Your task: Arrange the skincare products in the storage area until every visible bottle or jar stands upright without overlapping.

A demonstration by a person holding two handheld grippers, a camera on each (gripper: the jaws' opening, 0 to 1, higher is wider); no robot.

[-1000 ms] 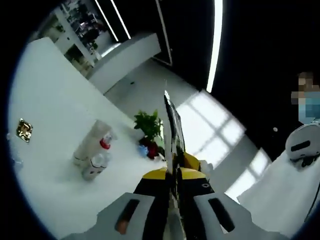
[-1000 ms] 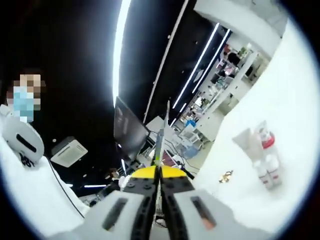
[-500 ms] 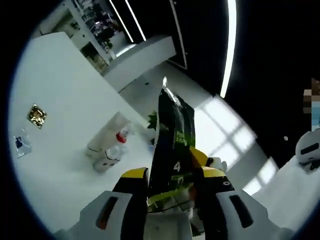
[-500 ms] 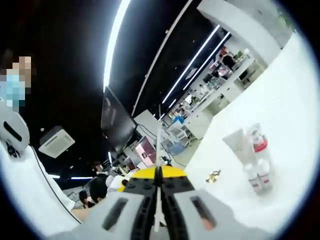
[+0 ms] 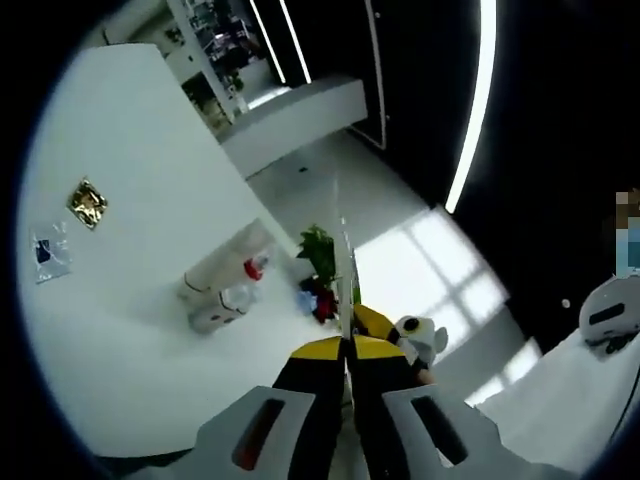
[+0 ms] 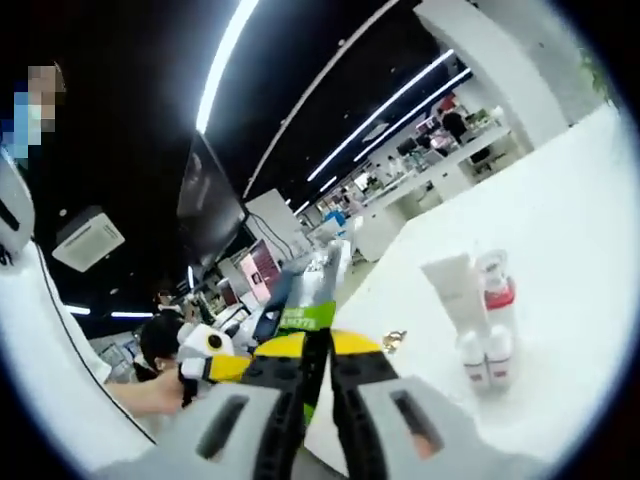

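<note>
On the white table (image 5: 120, 330) a cluster of skincare products stands together: a white tube (image 5: 225, 262), a red-capped bottle (image 5: 252, 270) and small white bottles (image 5: 222, 310). The right gripper view has the same tube (image 6: 450, 290), red-capped bottle (image 6: 497, 292) and small bottles (image 6: 485, 357), all upright. My left gripper (image 5: 347, 345) is shut on a thin green-and-black sachet (image 5: 350, 285), seen edge-on. My right gripper (image 6: 318, 348) is shut on a green-and-black sachet (image 6: 312, 292) showing its face. Both grippers hover well off the cluster.
A gold sachet (image 5: 88, 200) and a clear one with blue print (image 5: 48, 250) lie flat on the table; the gold sachet (image 6: 392, 340) lies left of the bottles. A potted plant (image 5: 318, 252) stands past the table edge. The other gripper (image 6: 205, 350) with a hand is at left.
Both cameras have swung, so the bottle cluster shifted in each view. In the left view the sachet went from face-on to edge-on. In the right view it now shows its face.
</note>
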